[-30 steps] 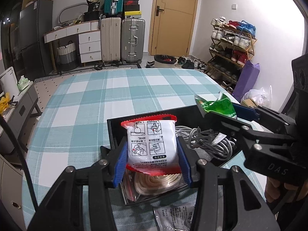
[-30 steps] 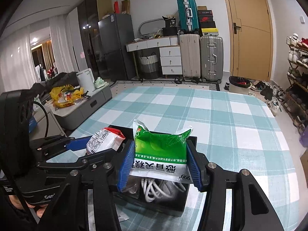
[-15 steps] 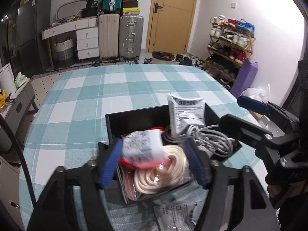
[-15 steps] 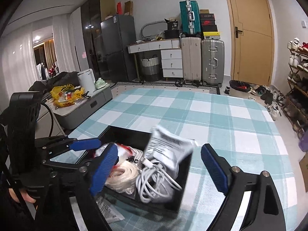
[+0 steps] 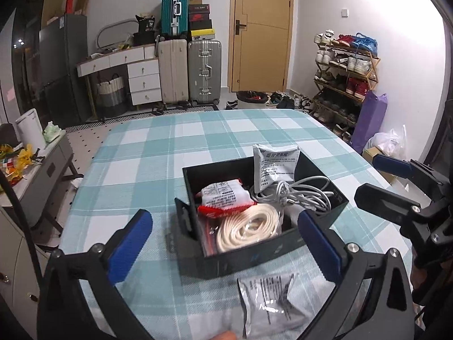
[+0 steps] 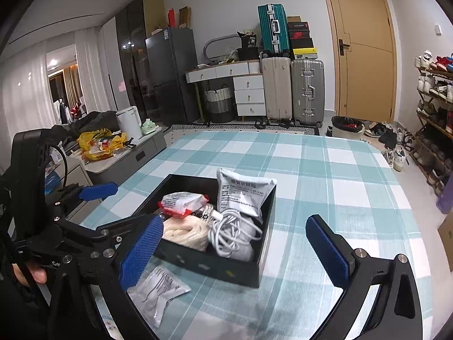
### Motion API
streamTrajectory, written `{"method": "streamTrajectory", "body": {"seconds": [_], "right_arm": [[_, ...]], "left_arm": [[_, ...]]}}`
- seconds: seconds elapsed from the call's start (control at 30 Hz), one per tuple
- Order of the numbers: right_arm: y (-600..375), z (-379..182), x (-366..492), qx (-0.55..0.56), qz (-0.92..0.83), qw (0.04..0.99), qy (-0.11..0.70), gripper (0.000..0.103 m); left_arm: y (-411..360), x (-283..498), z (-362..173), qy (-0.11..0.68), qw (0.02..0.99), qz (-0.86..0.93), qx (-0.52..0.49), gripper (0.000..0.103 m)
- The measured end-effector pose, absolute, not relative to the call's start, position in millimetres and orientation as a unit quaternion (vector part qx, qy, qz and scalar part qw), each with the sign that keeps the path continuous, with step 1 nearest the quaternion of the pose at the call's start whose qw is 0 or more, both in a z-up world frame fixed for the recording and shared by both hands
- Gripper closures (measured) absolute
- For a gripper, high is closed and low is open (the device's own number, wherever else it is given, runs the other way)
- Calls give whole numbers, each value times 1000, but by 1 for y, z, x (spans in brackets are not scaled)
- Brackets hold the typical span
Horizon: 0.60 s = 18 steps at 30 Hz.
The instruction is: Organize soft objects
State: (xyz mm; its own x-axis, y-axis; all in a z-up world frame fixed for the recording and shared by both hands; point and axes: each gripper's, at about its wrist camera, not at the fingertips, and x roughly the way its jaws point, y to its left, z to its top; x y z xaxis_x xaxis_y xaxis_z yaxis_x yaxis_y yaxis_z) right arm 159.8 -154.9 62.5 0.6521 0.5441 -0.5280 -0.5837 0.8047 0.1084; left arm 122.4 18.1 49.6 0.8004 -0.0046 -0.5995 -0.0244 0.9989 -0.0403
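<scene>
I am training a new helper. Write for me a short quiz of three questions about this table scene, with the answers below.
1. True or false: the left gripper holds a packet.
2. Which lies outside the black box? A) red-edged packet B) silver packet C) white cable
3. Fill in: the grey-white packet leans against the box's ____ wall.

Key
1. False: both grippers are open and empty, the right gripper too; their jaws have just been opening.
2. B, on the checked tablecloth.
3. Far.
</scene>
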Motion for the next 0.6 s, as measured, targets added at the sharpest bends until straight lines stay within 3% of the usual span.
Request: {"method": "streamTrajectory", "body": {"seconds": [0.6], "right_arm": [[-164,55,95,-55,351,895,270,1]], "left_arm": [[24,57,56,300,954,20,-16,0]]}}
